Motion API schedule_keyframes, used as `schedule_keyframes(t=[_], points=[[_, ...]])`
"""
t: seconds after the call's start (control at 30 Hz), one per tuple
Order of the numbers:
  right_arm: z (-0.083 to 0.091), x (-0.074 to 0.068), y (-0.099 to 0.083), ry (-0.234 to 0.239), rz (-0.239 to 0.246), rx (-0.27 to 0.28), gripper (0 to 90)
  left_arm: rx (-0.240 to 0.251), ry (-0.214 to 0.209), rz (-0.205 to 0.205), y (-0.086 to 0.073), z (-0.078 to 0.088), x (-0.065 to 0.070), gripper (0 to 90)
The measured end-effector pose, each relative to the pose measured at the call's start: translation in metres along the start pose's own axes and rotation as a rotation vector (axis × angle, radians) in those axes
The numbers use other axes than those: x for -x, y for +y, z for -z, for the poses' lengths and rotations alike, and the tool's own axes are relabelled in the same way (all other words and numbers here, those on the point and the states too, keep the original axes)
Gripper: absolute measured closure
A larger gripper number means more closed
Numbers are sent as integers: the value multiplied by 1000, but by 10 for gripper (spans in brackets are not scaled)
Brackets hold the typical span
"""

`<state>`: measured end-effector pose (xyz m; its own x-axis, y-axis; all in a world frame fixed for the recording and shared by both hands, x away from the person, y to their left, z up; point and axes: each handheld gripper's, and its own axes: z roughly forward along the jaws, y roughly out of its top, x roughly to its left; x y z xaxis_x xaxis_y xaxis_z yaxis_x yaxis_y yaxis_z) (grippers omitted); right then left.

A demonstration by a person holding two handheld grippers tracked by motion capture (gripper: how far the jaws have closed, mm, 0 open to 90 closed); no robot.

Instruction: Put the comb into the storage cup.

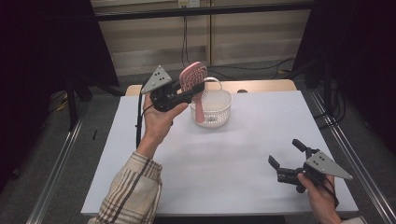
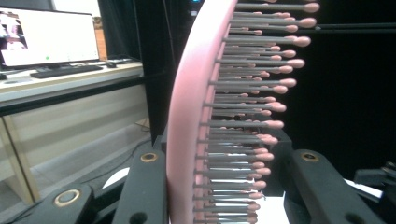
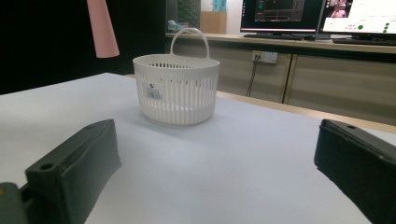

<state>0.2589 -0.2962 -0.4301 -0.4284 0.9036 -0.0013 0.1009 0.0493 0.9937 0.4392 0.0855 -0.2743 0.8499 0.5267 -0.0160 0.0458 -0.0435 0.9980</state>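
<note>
A pink hairbrush (image 1: 194, 79) hangs above the table, its handle pointing down in front of a white slatted basket (image 1: 211, 106). My left gripper (image 1: 190, 87) is shut on the brush's head. In the left gripper view the pink back and bristles of the hairbrush (image 2: 187, 121) stand upright between the two black jaws. The tip of the brush's handle (image 3: 102, 28) shows at the top left of the right gripper view, left of the basket (image 3: 177, 91). My right gripper (image 1: 286, 154) rests at the table's front right, open with nothing between its jaws.
A white table top (image 1: 233, 149) carries the basket near its far edge. Black poles and cables stand behind and beside the table. Monitors sit on a desk (image 3: 289, 39) beyond the basket in the right gripper view.
</note>
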Motion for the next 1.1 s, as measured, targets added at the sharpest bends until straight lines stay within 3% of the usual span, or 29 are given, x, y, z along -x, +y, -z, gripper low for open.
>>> schedule_keyframes(t=[0.23, 0.77, 1.1], points=[[-1, -1, 0, 4, 0, 0, 0, -10, 10, 6, -1, -8, -4, 631], [0, -1, 0, 5, -9, 5, 0, 3, 28, -55, 14, -27, -8, 631], [0, -1, 0, 14, -13, 3, 0, 7, 37, -58, 21, -41, -12, 631]])
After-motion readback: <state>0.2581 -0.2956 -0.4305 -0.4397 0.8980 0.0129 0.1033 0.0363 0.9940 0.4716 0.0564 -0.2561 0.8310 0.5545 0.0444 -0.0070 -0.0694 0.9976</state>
